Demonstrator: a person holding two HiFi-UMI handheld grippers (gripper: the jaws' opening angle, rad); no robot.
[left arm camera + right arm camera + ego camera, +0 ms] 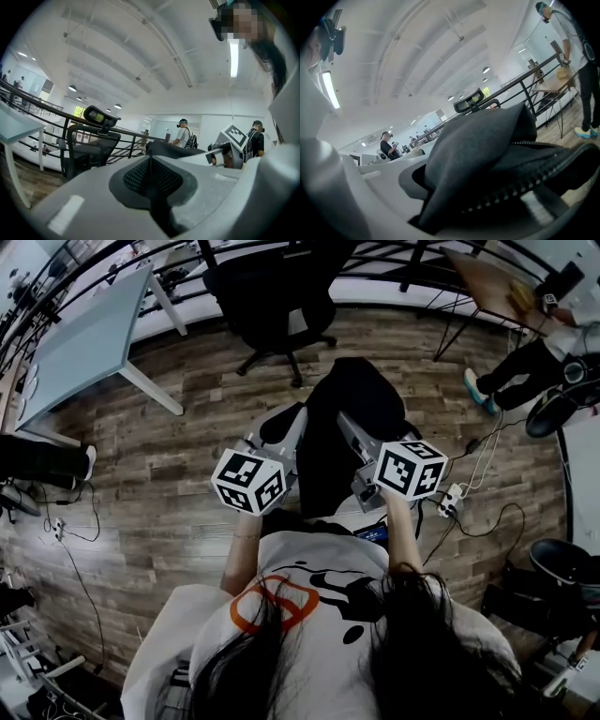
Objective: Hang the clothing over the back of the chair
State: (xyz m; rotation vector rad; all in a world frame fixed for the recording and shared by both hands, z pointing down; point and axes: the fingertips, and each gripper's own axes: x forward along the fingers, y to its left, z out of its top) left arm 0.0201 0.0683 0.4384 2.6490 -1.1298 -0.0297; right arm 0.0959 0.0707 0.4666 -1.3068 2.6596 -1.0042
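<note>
Right tongs [459, 206]: I'm clamped on the clothing [487, 145] at its zip edge so it hangs in front of me, left tongs [152, 187] closed on nothing, chair [272, 296] well ahead, nothing draped yet.

The room was bright and evenly lit by long ceiling tube lights [233, 56], which flared white in both gripper views. The head view looked dimmer, and the wooden floor [187, 446] showed only soft shadows. All 3 pictures bowed hard at the edges and had black corners. Close up, the dark clothing [487, 154] was blurred.
</note>
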